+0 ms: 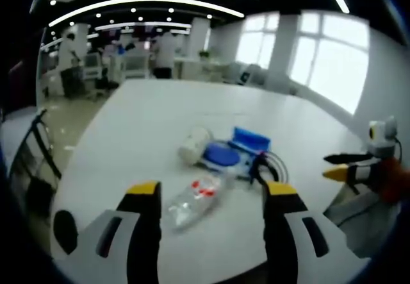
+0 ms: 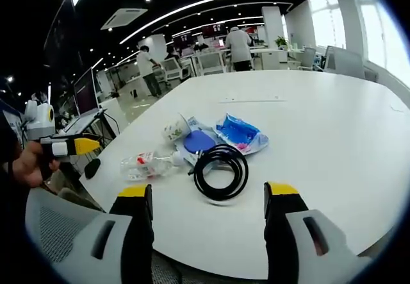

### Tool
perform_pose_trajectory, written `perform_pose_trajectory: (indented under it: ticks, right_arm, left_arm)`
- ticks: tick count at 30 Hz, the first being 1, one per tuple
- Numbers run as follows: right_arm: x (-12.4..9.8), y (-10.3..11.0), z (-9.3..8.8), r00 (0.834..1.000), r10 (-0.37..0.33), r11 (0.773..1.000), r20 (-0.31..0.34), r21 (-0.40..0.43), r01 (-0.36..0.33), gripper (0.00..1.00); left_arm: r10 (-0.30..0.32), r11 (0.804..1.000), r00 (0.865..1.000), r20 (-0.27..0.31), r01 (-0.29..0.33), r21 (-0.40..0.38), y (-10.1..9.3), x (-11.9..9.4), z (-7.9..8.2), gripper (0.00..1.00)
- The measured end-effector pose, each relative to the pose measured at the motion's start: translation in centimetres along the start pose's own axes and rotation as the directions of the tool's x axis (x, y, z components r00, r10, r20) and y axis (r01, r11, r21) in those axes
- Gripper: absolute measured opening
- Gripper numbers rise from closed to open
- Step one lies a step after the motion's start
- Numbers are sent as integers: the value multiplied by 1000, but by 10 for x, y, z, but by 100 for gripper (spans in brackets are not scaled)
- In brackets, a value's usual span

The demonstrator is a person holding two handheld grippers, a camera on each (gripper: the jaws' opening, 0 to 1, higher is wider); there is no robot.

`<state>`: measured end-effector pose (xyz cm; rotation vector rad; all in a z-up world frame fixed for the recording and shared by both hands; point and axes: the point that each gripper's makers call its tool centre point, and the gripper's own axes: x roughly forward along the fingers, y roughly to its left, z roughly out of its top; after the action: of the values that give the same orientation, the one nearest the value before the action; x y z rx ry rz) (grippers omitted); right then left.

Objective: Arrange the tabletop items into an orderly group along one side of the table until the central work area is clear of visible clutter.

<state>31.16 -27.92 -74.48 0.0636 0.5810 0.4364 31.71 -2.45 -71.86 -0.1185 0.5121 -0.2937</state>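
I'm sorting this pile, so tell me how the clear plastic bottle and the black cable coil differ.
The plastic bottle is clear with red on its label; the cable coil is solid black. The bottle is a long body lying on its side; the coil is a flat open ring with bare table showing through it. The bottle lies at the cluster's edge, toward the left tongs. Both rest on the white table.

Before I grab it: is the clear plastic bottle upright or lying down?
Lying down. The clear plastic bottle rests on its side on the white table, left of the black cable coil.

Bright window glare, perhaps slight blur
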Motion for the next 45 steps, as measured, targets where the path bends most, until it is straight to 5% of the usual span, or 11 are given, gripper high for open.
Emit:
perform_pose_trajectory:
  ticks: [45]
  right_arm:
    - [2,2,-3,1000,7,1000,-11,4,-7,70]
  left_arm:
    - [-3,1000,1000,-12,3,0,1,0,-3,60]
